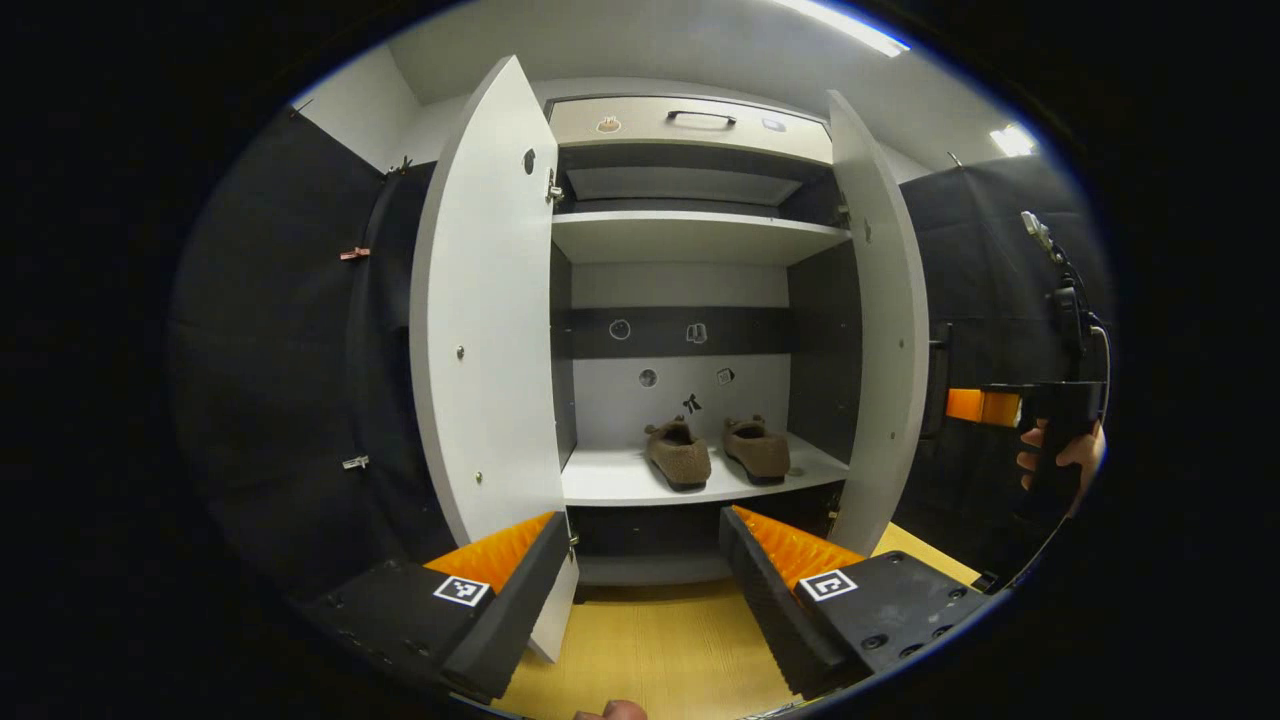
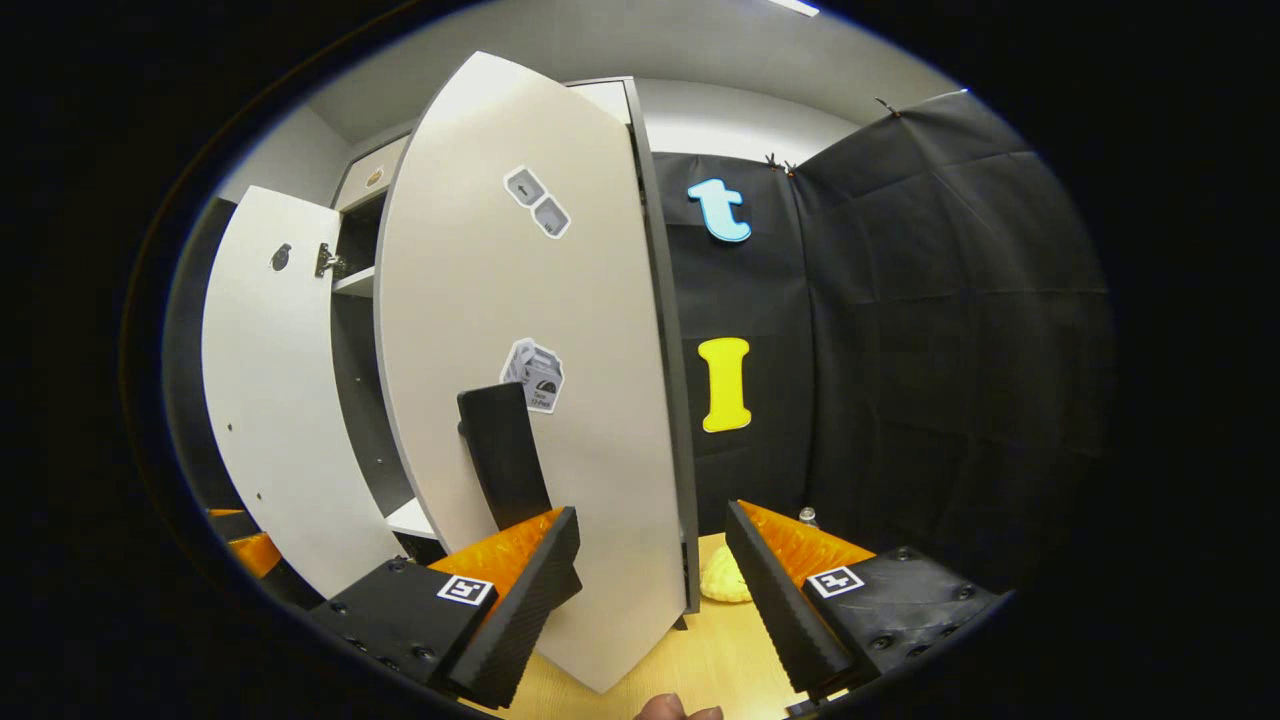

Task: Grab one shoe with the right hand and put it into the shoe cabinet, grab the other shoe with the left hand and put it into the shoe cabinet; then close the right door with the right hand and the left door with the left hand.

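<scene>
In the left gripper view the shoe cabinet (image 1: 690, 240) stands straight ahead with both doors swung wide; the left door (image 1: 490, 320) and the right door (image 1: 885, 330) frame the interior; the two brown shoes sit side by side on the lower shelf (image 1: 610, 480), the left shoe (image 1: 678, 453) just beside the right shoe (image 1: 757, 449), heels toward the camera. The left gripper (image 1: 645, 560) hangs low in front of the cabinet above the wooden floor (image 1: 660, 650), its fingers spread apart and holding nothing. At the far right of this view the other gripper, held in a hand (image 1: 1062, 452), sits behind the right door's outer face.

The right gripper view gives the outer face of that right door (image 2: 540, 400) close up, with stickers on it and a dark handle (image 2: 503, 455); the right gripper (image 2: 650, 565) has its fingers parted and empty, straddling the door's free edge; the left finger (image 2: 520, 600) lies near the handle, whether touching I cannot tell. A pale yellow object (image 2: 722, 580) lies on the floor beyond the door.
</scene>
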A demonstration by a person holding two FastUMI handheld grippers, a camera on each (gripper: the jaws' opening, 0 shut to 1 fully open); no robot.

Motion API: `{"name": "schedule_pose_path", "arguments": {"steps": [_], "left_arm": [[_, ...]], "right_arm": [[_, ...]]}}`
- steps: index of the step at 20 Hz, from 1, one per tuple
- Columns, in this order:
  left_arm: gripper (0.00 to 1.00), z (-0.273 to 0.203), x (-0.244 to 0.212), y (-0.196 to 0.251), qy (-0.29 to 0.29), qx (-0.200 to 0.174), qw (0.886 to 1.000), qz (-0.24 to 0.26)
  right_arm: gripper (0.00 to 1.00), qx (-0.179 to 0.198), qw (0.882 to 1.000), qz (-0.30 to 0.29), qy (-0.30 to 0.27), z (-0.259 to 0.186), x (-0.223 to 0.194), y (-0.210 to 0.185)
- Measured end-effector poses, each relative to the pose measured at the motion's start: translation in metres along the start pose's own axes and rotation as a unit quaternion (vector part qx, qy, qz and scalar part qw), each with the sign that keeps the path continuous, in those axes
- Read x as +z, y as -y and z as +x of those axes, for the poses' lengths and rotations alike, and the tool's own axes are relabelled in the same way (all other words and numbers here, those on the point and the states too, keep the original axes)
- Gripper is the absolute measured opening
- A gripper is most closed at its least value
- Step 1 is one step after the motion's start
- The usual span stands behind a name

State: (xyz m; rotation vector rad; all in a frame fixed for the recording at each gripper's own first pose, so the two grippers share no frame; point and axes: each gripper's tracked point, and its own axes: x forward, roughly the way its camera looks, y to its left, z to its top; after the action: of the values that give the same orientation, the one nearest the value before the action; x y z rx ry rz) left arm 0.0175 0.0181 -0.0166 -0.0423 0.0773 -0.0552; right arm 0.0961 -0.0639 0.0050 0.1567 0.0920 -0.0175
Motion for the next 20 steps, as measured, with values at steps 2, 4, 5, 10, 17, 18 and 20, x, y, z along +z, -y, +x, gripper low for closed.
{"name": "schedule_pose_path", "arguments": {"steps": [2, 4, 5, 10, 17, 18, 20], "left_arm": [[0.96, -0.002, -0.002, -0.004, -0.002, 0.001, 1.000, -0.003], [0.96, -0.006, -0.004, -0.010, -0.002, 0.006, 1.000, -0.003], [0.96, -0.006, -0.004, -0.014, -0.002, 0.009, 1.000, -0.004], [0.96, -0.016, 0.005, -0.044, 0.007, 0.034, 0.999, -0.008], [0.96, -0.033, 0.022, -0.135, 0.035, 0.115, 0.993, 0.012], [0.96, -0.035, 0.023, -0.150, 0.036, 0.126, 0.991, 0.009], [0.96, -0.032, 0.026, -0.175, 0.042, 0.145, 0.989, 0.002]], "right_arm": [[0.98, 0.017, 1.000, -0.003, -0.008, 0.002, -0.006, -0.018], [0.98, 0.042, 0.999, 0.004, -0.021, 0.001, -0.014, -0.039], [0.98, 0.052, 0.998, 0.006, -0.025, -0.002, -0.017, -0.048], [0.98, 0.085, 0.996, 0.006, -0.015, -0.008, -0.020, -0.080], [0.98, 0.080, 0.997, -0.015, 0.009, -0.015, -0.030, -0.086], [0.98, 0.078, 0.997, -0.022, 0.011, -0.016, -0.031, -0.086], [0.98, 0.087, 0.996, -0.011, 0.006, -0.020, -0.032, -0.093]]}}
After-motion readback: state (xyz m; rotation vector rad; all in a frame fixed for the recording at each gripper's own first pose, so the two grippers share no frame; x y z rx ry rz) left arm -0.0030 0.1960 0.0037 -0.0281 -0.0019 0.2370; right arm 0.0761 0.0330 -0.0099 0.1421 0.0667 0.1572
